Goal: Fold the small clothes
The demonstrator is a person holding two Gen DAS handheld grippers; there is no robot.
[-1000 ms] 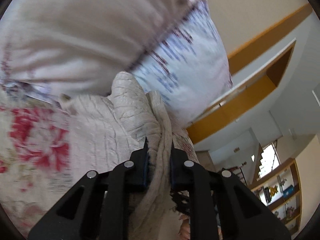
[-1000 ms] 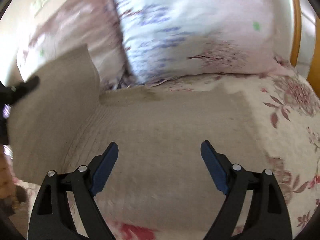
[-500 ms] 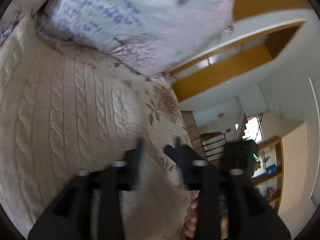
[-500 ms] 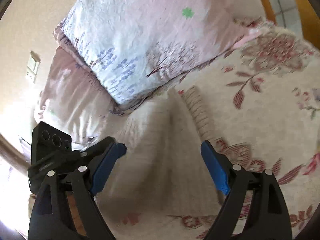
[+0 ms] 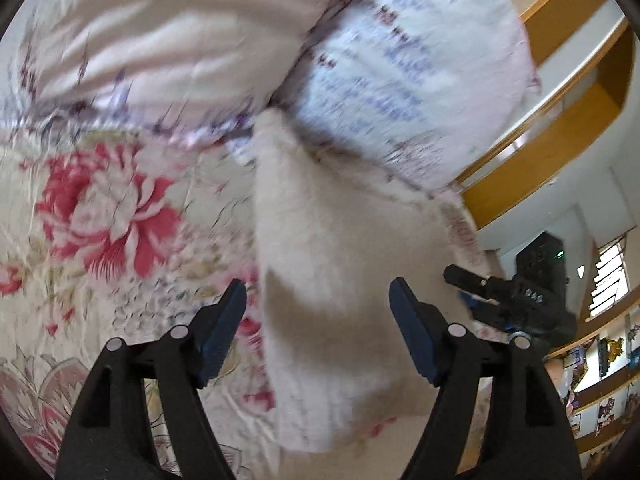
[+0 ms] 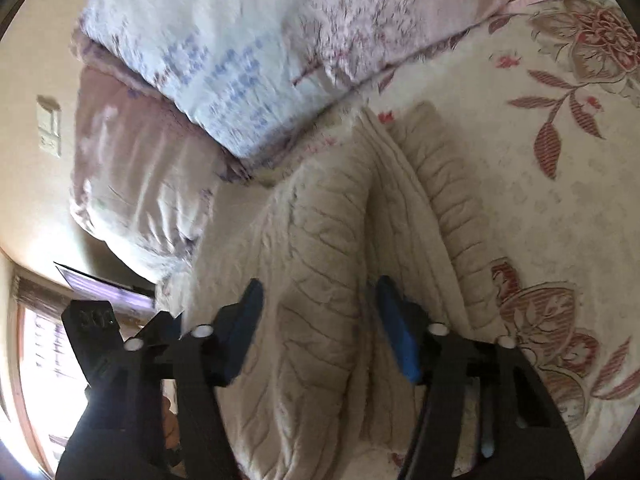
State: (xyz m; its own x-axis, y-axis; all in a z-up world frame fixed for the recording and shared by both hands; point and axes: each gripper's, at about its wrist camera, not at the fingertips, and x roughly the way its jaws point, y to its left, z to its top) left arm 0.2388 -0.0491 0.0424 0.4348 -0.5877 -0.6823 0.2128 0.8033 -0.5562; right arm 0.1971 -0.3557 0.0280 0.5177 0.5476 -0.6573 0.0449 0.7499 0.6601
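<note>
A cream cable-knit garment [image 5: 340, 264] lies folded lengthwise on the floral bedspread [image 5: 100, 216], its far end against the pillows. My left gripper [image 5: 318, 300] is open and empty, hovering just above the garment's near part. In the right wrist view the garment [image 6: 340, 248] shows a raised fold along its middle. My right gripper [image 6: 320, 312] is open over that fold, with the knit between its fingers but not clamped. The right gripper also shows at the right of the left wrist view [image 5: 500, 292], and the left gripper at the lower left of the right wrist view [image 6: 104, 340].
Two pillows lean at the head of the bed: a pink one [image 5: 160, 40] and a white one with blue and purple print [image 5: 404, 68]. A wooden bed frame [image 5: 552, 120] and shelves [image 5: 600, 360] lie to the right. A wall switch [image 6: 50, 126] is at the left.
My left gripper has let go of the garment and opened wide. The garment now lies folded over on the bed. My right gripper has come down over the fold and narrowed slightly.
</note>
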